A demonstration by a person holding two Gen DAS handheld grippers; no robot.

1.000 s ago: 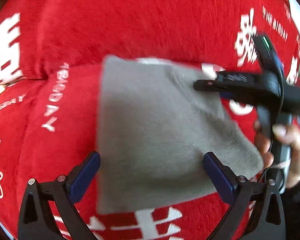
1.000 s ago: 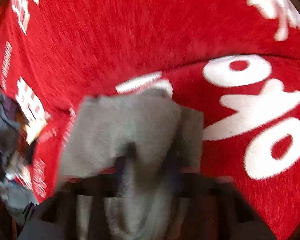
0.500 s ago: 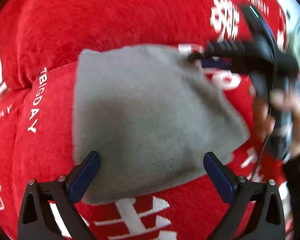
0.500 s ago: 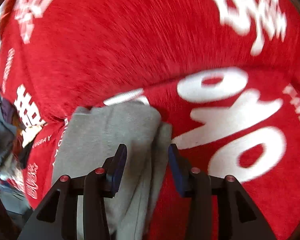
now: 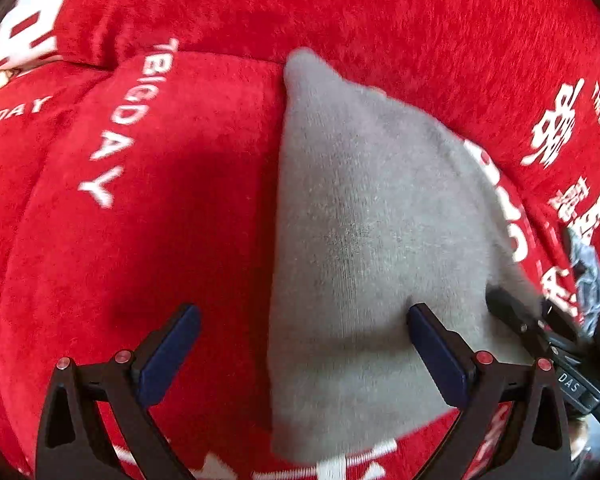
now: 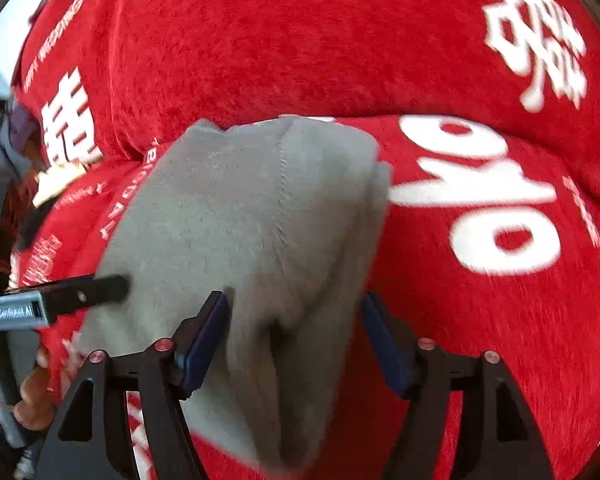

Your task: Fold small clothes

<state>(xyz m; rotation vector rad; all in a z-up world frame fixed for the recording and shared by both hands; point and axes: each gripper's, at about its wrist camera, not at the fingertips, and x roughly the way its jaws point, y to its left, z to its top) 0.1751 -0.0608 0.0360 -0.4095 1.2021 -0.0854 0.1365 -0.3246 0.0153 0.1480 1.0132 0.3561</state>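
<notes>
Across the red plush cover (image 5: 172,240) with its white lettering, we are looking at a small grey garment (image 5: 364,240) lying folded — in the left wrist view it is filling the stretch from twelve o'clock down to six, with its long straight edge running down the middle of the picture. We are holding the left gripper (image 5: 300,348) released and wide, one blue pad over bare red plush at seven o'clock and the other over the grey cloth at five o'clock; nothing is pressing between them.

What has just changed is on the other side. A second ago the right gripper (image 6: 296,344) was clenched on a bunched part of the garment; its jaws have just been opening, and now they are standing apart with the doubled grey fold (image 6: 300,360) lying loosely between the pads, neither pad visibly squeezing it. Over the same second the garment has gone from lifted and rumpled to lying flatter on the cover, and in the left view it has slid from the centre toward three o'clock while the other gripper's black finger (image 5: 512,312) is now sitting at its lower right edge.

We are reading this as a fold just laid down and let go. Judging by the layers showing at the garment's right edge (image 6: 376,200), another fold or a smoothing pass may be what remains.
</notes>
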